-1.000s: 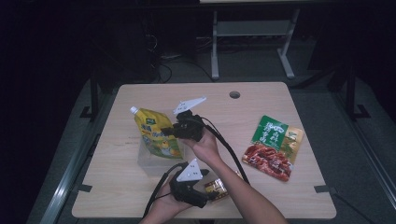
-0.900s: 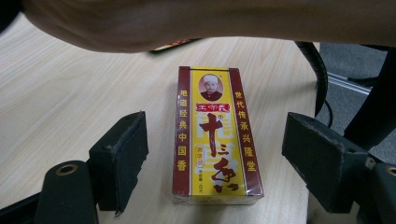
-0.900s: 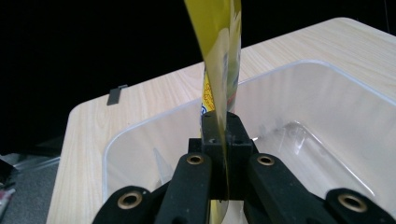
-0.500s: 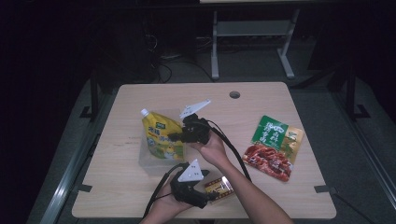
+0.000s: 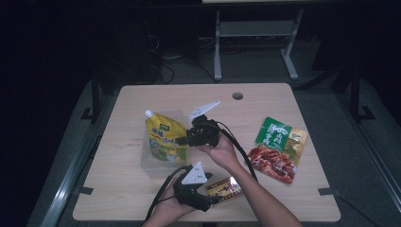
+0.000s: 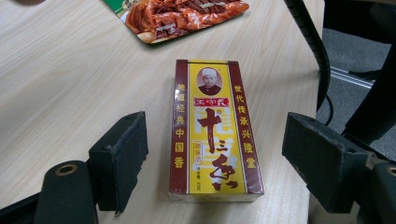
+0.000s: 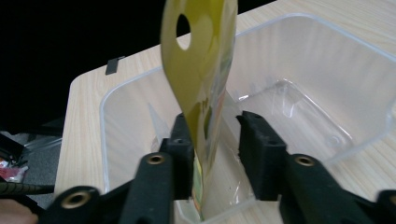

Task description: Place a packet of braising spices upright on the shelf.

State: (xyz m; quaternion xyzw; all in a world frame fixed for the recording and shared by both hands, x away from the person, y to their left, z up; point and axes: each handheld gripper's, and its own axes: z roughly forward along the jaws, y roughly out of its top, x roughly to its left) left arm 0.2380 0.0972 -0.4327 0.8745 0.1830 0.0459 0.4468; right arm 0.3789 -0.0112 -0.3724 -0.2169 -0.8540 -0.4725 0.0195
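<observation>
A yellow spouted pouch (image 5: 164, 139) stands tilted in a clear plastic bin (image 5: 151, 168) left of the table's centre. My right gripper (image 5: 183, 140) holds the pouch's right edge. In the right gripper view the pouch (image 7: 205, 70) hangs between the jaws of that gripper (image 7: 215, 135), over the bin (image 7: 327, 60). One jaw presses on it; a thin gap shows at the other. Near the front edge, my left gripper (image 5: 215, 196) is open. A red and yellow spice box (image 6: 212, 135) lies flat on the table between the spread jaws of the left gripper (image 6: 215, 126), untouched.
A red meat snack pack (image 5: 272, 163) and a green pack (image 5: 279, 135) lie at the table's right side. The red pack (image 6: 182, 16) is beyond the box in the left gripper view. A cable hole (image 5: 237, 96) sits at the far edge.
My right gripper has carried the pouch a little to the right and lowered it into the bin. The left gripper has stayed over the spice box.
</observation>
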